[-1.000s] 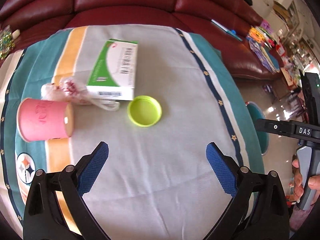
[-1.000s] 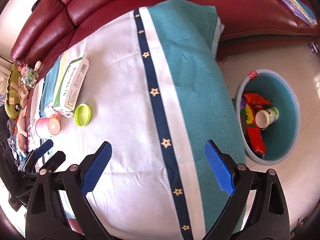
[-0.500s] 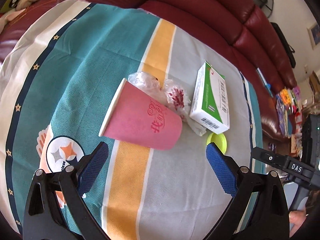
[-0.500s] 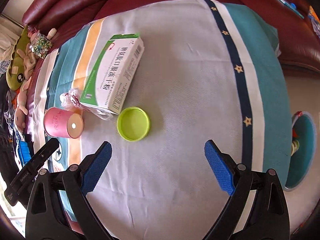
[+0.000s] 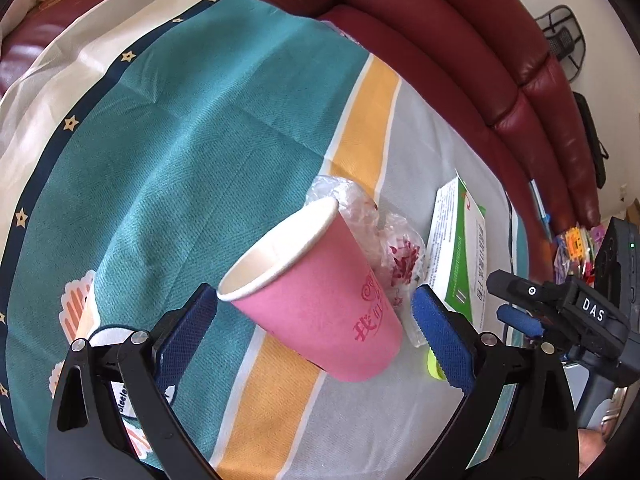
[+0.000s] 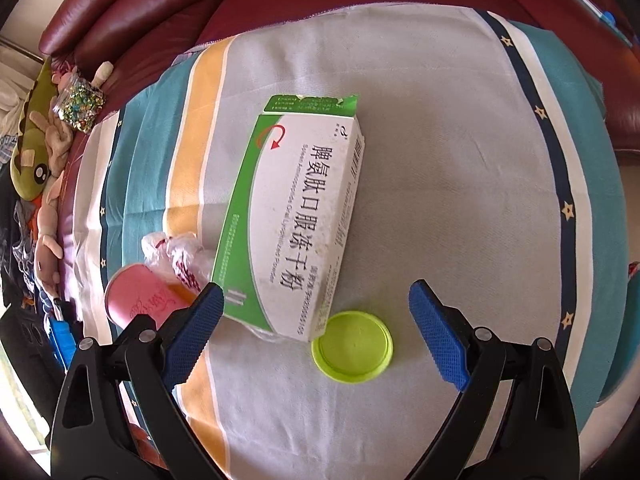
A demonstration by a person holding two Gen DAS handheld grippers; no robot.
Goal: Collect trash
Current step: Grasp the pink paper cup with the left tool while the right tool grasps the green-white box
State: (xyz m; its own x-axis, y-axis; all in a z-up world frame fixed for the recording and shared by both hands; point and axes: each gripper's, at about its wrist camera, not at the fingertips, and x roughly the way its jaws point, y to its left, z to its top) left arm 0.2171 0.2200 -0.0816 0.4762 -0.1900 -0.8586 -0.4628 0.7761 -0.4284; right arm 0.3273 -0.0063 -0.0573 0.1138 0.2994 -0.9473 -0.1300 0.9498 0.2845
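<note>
Left wrist view: left gripper (image 5: 314, 326) released, jaws wide, pink cup (image 5: 316, 300) lying on its side btwn them, no contact seen. Risk: closing across the thin paper wall may crush it or squirt it fwd into plastic wrapper (image 5: 384, 240) just beyond.

Right wrist view: right gripper (image 6: 316, 332) released, green lid (image 6: 352, 347) btwn jaws, touching box (image 6: 296, 220) ahead. Risk: flat lid slips.

Count: 1 cup, 1 wrapper, 1 box, 1 lid.

Left gripper (image 5: 314, 320) swung off the round lime-green plastic lid (image 6: 352, 346) and closed in on the pink paper cup lying on its side (image 5: 316, 296), now between its spread jaws, seemingly untouched. Right gripper (image 6: 314, 326) turned from the floor bin and neared the green-and-white cardboard medicine box (image 6: 296, 220).
</note>
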